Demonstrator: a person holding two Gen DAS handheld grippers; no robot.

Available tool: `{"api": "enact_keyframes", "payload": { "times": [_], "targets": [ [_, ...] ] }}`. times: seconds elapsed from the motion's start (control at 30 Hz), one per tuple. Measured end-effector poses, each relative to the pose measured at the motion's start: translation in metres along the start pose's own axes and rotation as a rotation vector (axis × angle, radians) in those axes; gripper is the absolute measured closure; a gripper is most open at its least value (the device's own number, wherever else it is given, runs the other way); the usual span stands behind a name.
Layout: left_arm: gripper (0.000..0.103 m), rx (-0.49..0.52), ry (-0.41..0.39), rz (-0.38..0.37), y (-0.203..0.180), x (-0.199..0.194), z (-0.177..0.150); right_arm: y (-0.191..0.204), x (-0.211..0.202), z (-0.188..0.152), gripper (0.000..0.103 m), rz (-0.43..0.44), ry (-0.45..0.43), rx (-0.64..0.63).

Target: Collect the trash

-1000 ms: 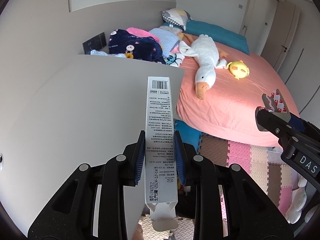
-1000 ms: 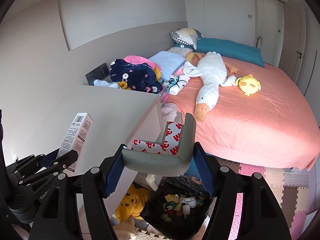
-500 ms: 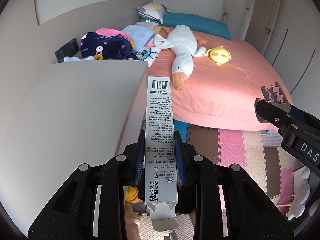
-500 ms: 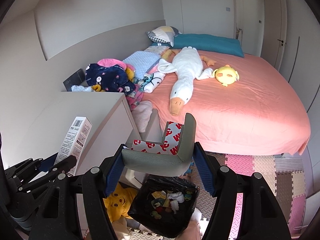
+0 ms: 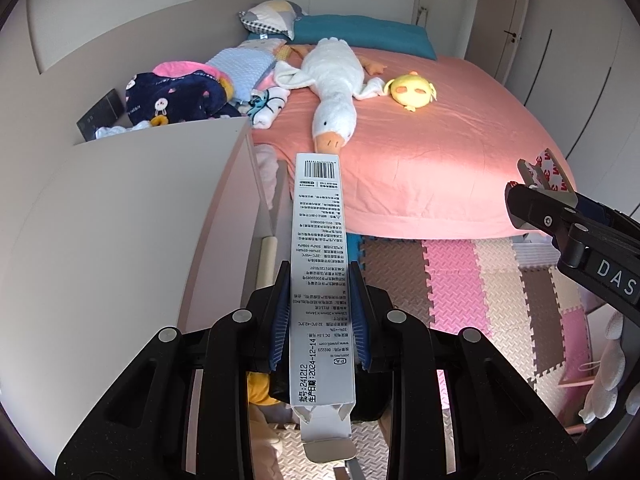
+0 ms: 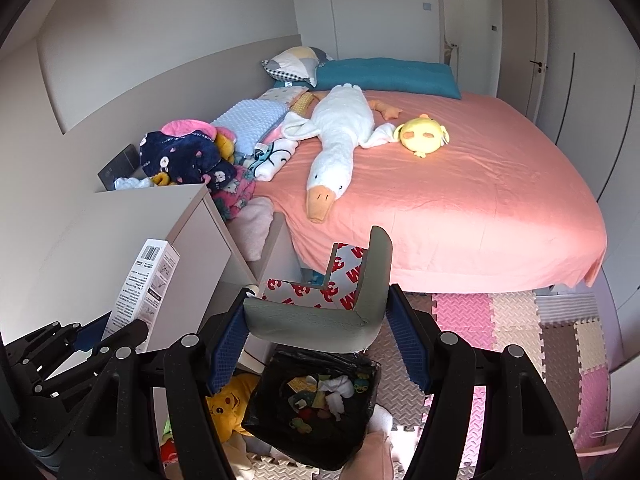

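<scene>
Two loads: we carry one piece of trash in each gripper, both over the floor at the foot corner of the bedside cabinet [image 6: 120,232].
Left gripper [image 5: 320,312]: nearly closed, pads pinching the long white carton [image 5: 320,264] by its narrow sides; its open flap end hangs toward the camera, its barcode end points away.
Right gripper [image 6: 316,344]: about half open, clamped across the grey foam corner guard [image 6: 352,308], whose red-printed backing faces up.
Bin: the black-lined trash bin [image 6: 316,412] stands on the foam floor mat [image 6: 472,312], right below the right gripper and already part full.
Step in hand, as we judge it: bringing both pieces over the bin mouth for the drop.
Doing it well: we should centre each piece over the opening before letting go, and lower first.
Carton: long, so we would tip it end-down to keep it from bridging the rim.
Risk: a yellow plush toy [image 6: 228,408] lies just beside the bin; a stray drop could land on it.
Left view: bin hidden behind the carton.
</scene>
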State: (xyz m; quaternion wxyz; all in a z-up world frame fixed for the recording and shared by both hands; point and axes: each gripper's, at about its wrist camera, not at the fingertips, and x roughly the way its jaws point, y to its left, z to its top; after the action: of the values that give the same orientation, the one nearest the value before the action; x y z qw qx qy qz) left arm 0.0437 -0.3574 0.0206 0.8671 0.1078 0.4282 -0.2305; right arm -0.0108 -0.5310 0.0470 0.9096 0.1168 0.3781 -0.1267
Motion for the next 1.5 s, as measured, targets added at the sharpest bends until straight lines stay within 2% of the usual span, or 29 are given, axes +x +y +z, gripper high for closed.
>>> {"api": "enact_keyframes", "payload": {
  "times": [0.4,0.43,0.47,0.5,0.53,0.63,1.27,1.5],
  "targets": [
    [0.073,0.001,0.024,-0.009,0.001,0.011,-0.002,-0.006,0.009,0.000,0.035,-0.009,0.010,0.017],
    [0.057,0.002,0.023,-0.005,0.002,0.011,-0.002,-0.006,0.010,0.000,0.034,-0.003,0.017,0.020],
    [0.023,-0.002,0.018,0.005,0.003,0.010,-0.002,-0.007,0.011,0.002,0.028,0.003,0.020,0.029],
    [0.009,-0.005,0.006,0.020,0.004,0.008,-0.002,-0.009,0.011,0.003,0.020,0.003,0.014,0.041],
    [0.005,0.000,-0.022,0.035,0.004,0.004,-0.002,-0.009,0.010,0.004,0.018,-0.003,0.003,0.049],
    [0.005,0.012,-0.054,0.071,0.005,-0.001,-0.001,-0.009,0.007,0.006,0.016,-0.006,-0.010,0.057],
    [0.005,-0.028,-0.071,0.059,0.018,-0.008,-0.003,0.001,0.002,0.006,0.016,0.002,-0.016,0.036],
    [0.005,0.000,-0.077,0.065,0.015,-0.010,-0.004,0.002,0.002,0.006,0.016,0.002,-0.016,0.036]
  ]
}}
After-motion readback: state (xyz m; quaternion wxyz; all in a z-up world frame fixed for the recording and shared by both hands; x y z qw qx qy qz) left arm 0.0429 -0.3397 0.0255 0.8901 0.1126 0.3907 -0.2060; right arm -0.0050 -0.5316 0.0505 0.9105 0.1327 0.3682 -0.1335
